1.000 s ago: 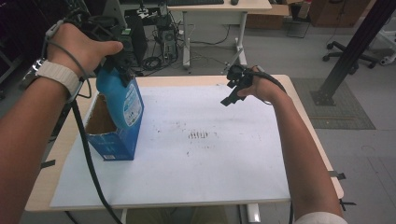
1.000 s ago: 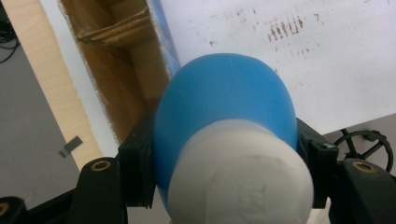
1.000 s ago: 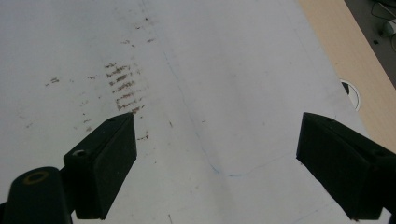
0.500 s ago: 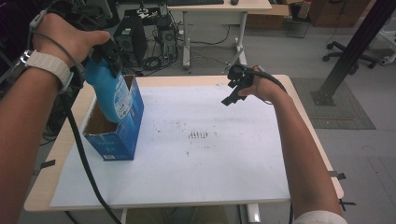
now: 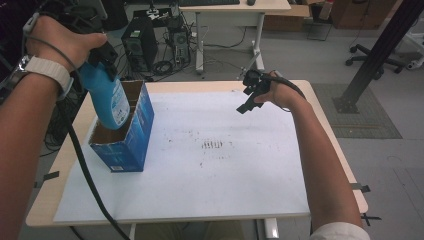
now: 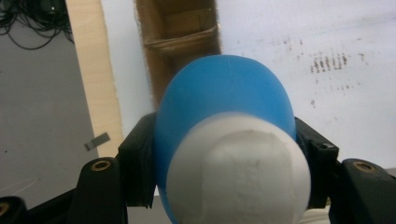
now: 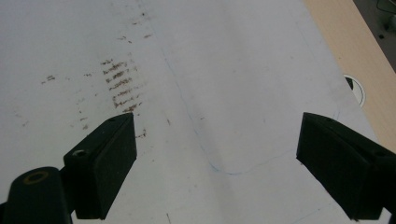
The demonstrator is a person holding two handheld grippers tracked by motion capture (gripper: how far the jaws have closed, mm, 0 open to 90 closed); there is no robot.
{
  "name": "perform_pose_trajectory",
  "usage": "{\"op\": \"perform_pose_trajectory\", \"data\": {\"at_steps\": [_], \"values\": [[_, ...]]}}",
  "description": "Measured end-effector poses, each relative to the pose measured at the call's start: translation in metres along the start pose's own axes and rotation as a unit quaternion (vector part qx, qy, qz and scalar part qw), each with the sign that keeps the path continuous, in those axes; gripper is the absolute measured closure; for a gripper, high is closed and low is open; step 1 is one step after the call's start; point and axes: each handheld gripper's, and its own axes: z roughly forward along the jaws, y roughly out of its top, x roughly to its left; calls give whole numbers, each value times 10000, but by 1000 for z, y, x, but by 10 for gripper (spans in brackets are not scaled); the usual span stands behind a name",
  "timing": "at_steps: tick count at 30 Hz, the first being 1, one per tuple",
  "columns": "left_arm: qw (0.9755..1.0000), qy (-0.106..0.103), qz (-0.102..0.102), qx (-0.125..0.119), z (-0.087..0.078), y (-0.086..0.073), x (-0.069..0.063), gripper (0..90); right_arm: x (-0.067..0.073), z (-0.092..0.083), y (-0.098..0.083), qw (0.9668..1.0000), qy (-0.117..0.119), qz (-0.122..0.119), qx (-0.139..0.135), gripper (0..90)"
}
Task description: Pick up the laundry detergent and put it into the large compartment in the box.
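Bottle: blue body, white cap, printed label; held tilted in the air, its lower end just inside the open top of the box. In the left gripper view its body and cap fill the space between the pads.
Box: blue cardboard, top open, brown inside; stands on the white sheet near the table's left edge.
Left gripper: jaws clamped on the bottle's upper part, one pad on each side.
Right gripper: held over the far right part of the sheet, well apart from box and bottle; in its own view the jaws stand wide, nothing between them.
Sheet: white, covers most of the table, with brown smudges near the middle.
Table: pale wood, bare along the edges.
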Motion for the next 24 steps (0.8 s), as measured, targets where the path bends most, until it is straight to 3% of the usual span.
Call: {"op": "perform_pose_trajectory", "data": {"at_steps": [11,24], "values": [[9997,203,-108,14,19,1,11,373,-2,0,-2,10000,-17,32,37,123],[9998,89,-194,34,46,2,16,373,-3,2,-2,10000,-9,52,76,122]]}}
